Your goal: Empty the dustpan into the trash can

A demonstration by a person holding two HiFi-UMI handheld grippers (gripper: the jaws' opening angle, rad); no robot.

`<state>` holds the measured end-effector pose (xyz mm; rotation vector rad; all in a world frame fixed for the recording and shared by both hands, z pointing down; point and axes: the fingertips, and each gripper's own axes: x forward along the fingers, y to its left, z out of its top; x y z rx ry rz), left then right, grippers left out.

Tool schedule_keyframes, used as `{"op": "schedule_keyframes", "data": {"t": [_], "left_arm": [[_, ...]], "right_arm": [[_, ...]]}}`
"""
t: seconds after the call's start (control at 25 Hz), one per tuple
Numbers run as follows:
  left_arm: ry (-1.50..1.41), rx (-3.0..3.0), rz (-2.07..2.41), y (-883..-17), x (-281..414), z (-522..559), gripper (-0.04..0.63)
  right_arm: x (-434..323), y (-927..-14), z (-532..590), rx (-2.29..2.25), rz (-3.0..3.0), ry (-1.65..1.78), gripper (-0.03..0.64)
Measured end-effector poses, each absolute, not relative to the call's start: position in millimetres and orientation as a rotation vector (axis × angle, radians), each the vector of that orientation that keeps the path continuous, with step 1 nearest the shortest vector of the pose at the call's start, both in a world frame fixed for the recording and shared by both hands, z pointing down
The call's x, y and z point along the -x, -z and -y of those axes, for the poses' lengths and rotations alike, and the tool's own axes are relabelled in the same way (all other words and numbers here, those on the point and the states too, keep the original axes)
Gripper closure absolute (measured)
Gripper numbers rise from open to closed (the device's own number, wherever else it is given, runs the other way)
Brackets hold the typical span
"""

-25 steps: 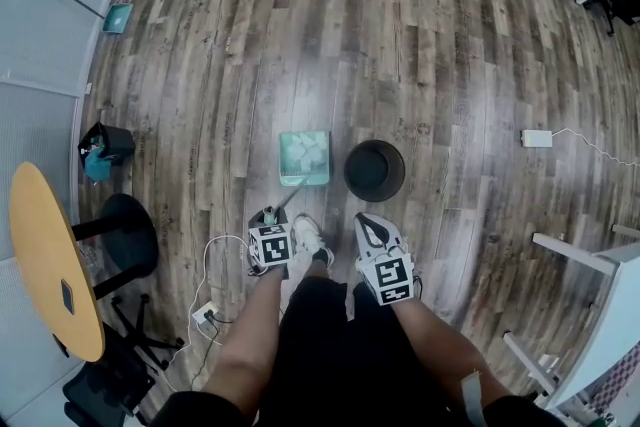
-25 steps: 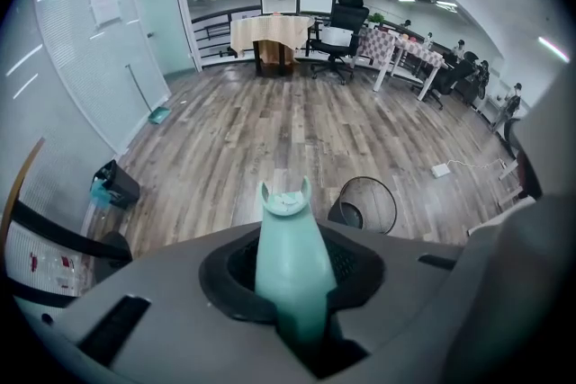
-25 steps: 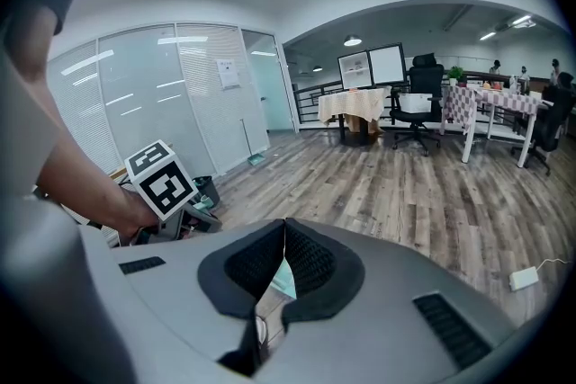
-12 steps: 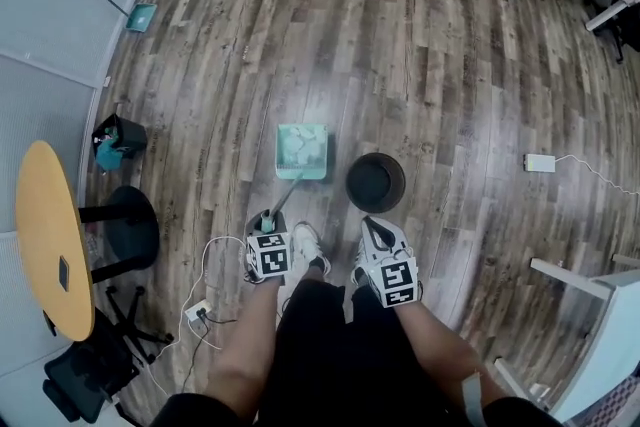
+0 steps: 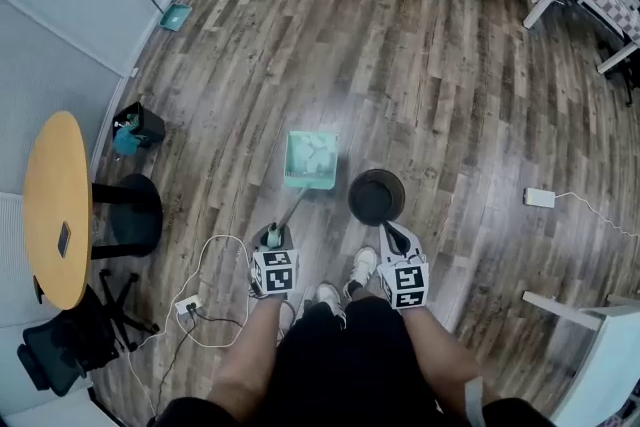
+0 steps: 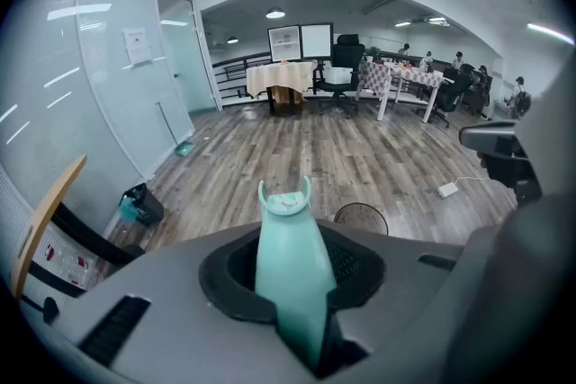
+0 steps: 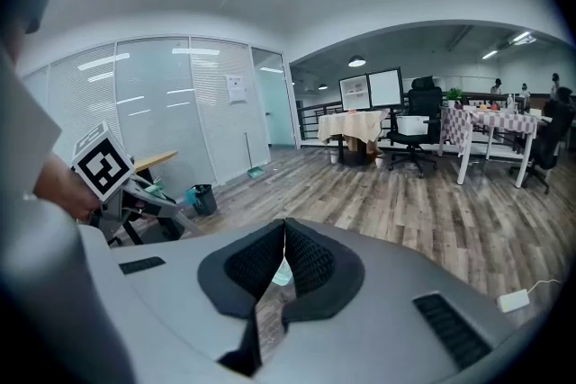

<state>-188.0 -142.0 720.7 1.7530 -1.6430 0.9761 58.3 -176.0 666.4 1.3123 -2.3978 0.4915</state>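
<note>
Fingers (image 6: 360, 258) of the left gripper (image 5: 271, 238) clamp the mint dustpan handle (image 6: 288, 265). Its long axis runs forward to the dustpan tray (image 5: 311, 159), just left of the black trash can (image 5: 377, 196). Right gripper (image 5: 394, 233), fingers pressed together on nothing, is nearer the can.

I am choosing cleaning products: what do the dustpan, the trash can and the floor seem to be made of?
Dustpan: probably moulded plastic, mint green, smooth and matte.
Trash can: dark, apparently wire mesh, as its wall looks see-through in the left gripper view.
Floor: wood-look planks with a glossy finish; a bright glare shows on it.
</note>
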Motion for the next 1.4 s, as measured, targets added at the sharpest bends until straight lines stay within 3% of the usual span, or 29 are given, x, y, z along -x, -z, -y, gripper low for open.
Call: {"op": "schedule_keyframes", "data": {"t": [0.8,1.4], "left_arm": [[-0.926,-2.033,1.675,-650.0,180.6,15.5,0.500],[-1.143,-2.258,1.655,-612.0,154.7,-21.9,0.500]], "right_arm": [[-82.3,-608.2,28.0,-1.562,2.340,-0.364,0.592],[-81.8,-585.9,-27.9,-1.577,2.350,-0.412,0.592]]}}
